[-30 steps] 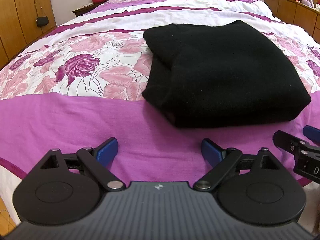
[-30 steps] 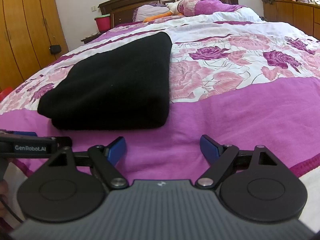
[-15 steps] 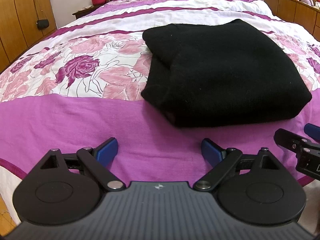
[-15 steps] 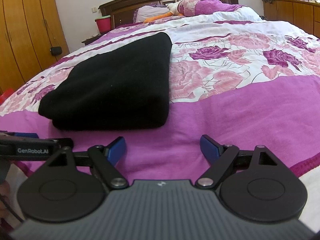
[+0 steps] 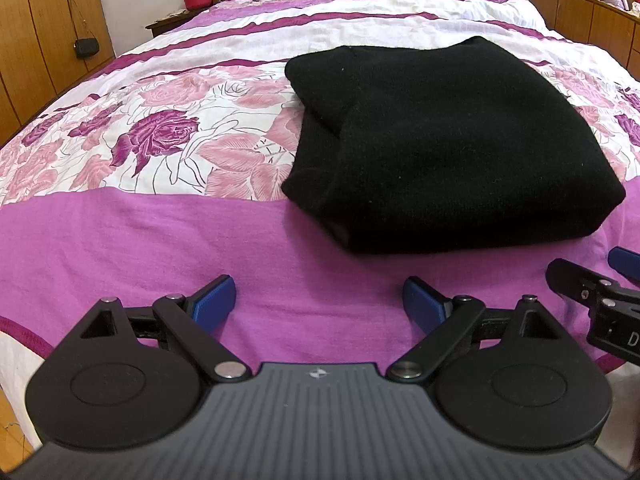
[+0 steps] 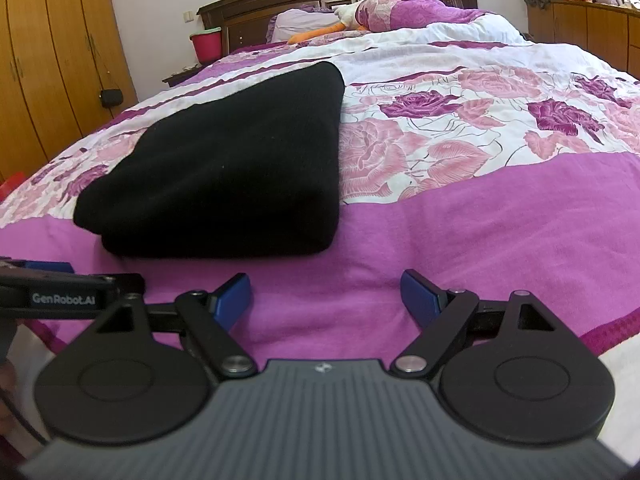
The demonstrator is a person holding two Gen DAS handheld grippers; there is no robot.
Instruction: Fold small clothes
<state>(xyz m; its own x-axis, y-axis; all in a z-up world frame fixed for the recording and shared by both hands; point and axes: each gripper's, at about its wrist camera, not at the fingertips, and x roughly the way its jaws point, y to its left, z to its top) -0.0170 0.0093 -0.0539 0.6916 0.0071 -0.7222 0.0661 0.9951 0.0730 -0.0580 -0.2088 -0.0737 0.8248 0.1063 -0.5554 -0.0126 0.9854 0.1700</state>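
Resting near the bed's [image 5: 120, 240] near edge, our left claw [image 5: 319, 300] and right claw [image 6: 326, 294] hang wide open and empty. Nothing has changed this past second. We judge the black garment [image 5: 448, 140], folded just beyond them, finished.

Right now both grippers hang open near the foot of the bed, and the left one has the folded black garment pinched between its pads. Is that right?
Not quite. The left gripper holds nothing: the left wrist view shows only purple bedspread between its open jaws, and the folded black garment lies apart, farther up the bed. The right gripper is open too.
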